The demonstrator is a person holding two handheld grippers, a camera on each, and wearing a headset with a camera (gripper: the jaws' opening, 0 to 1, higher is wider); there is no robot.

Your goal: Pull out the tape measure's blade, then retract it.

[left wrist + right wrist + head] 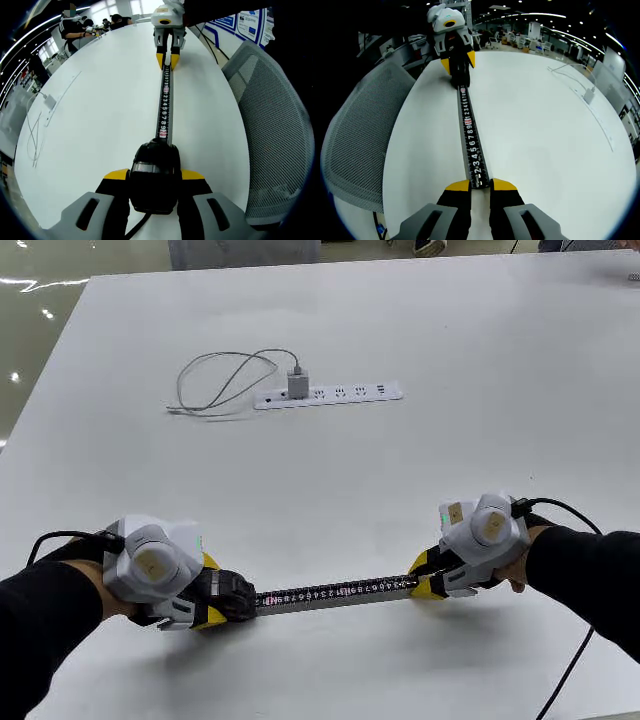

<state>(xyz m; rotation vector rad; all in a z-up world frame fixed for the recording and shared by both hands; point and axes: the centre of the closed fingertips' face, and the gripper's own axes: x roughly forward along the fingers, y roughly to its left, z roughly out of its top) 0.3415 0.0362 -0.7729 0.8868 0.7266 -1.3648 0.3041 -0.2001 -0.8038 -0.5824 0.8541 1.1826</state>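
Observation:
The black tape measure case (228,594) (155,176) rests on the white table, clamped between the yellow-tipped jaws of my left gripper (212,590) (155,175). Its dark numbered blade (335,592) (163,105) (470,137) lies flat on the table, drawn out toward the right. My right gripper (422,575) (480,185) is shut on the blade's free end. In the right gripper view the case (458,65) sits far off in the left gripper (457,59); in the left gripper view the right gripper (167,59) pinches the blade's far end.
A white power strip (330,394) with a plugged charger and a looped grey cable (220,380) lies farther back on the table (400,470). A grey mesh chair (272,130) (360,135) stands by the table's near edge. People sit at far desks.

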